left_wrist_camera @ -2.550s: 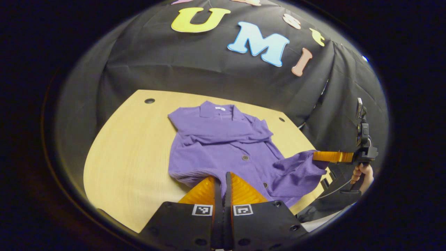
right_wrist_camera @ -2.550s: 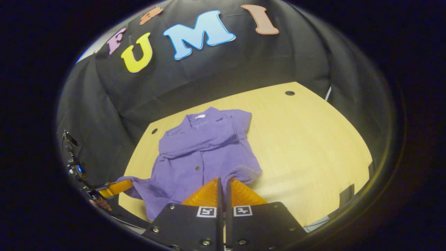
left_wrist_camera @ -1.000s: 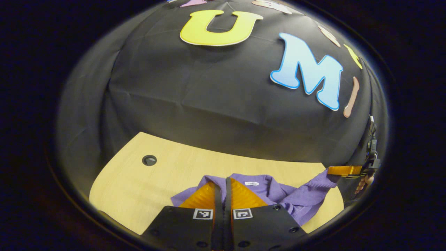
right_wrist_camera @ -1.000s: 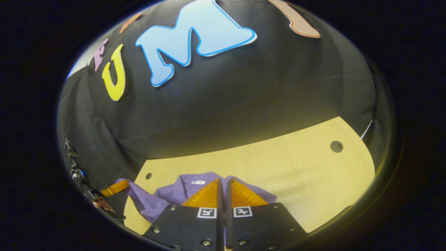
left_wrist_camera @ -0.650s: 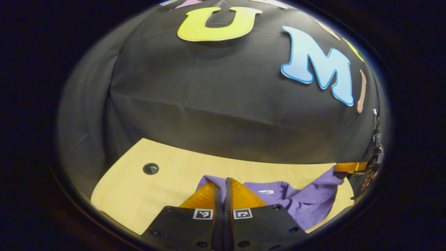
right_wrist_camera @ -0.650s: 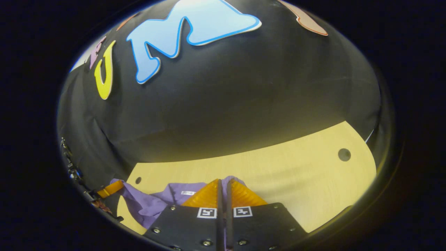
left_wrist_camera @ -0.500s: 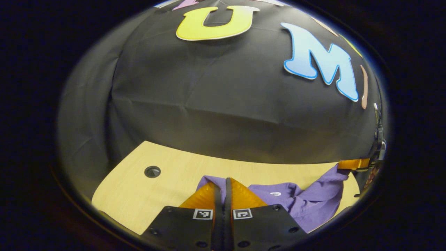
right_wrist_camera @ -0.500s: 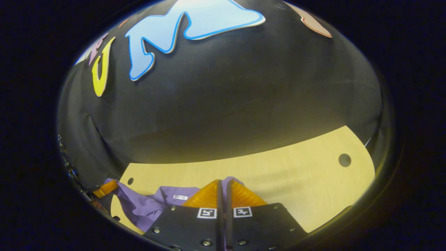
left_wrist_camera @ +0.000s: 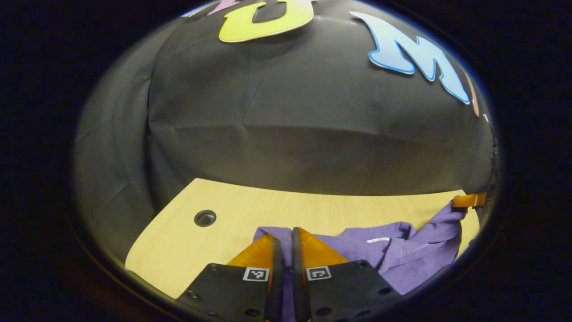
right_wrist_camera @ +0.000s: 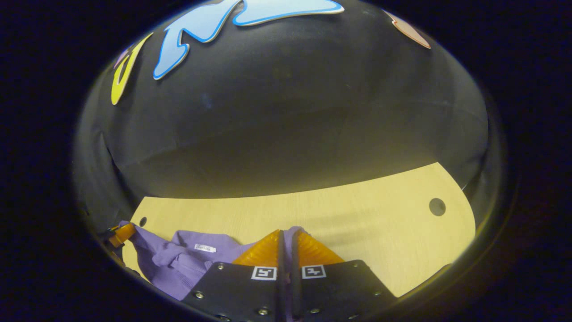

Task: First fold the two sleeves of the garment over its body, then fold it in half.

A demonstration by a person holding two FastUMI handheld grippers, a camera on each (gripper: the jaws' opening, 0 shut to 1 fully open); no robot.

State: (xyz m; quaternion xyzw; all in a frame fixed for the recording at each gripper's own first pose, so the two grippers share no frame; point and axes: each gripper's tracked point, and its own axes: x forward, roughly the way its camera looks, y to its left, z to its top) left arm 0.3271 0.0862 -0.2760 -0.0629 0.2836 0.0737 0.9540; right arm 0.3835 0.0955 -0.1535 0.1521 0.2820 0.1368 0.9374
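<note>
The purple knit garment (left_wrist_camera: 393,250) lies on the wooden table (left_wrist_camera: 187,241), its collar with a white label toward the far wall. My left gripper (left_wrist_camera: 285,236) is shut on a corner of the purple fabric, which shows between its orange fingers. In the left gripper view the right gripper (left_wrist_camera: 467,200) shows at the far right, pinching the other corner. In the right gripper view my right gripper (right_wrist_camera: 283,237) is shut on purple cloth, the garment (right_wrist_camera: 178,259) spreads to its left, and the left gripper (right_wrist_camera: 118,233) holds the cloth's far end.
The booth's black cloth wall rises just behind the table's far edge. Round cable holes sit in the table top: a hole (left_wrist_camera: 205,218) at the left and a hole (right_wrist_camera: 437,206) at the right. Bare wood stretches to the right (right_wrist_camera: 380,223) of the garment.
Both grippers have carried the garment's lower edge up and forward over its body toward the collar. The wall now looms closer, and most of the garment has dropped below the views.
</note>
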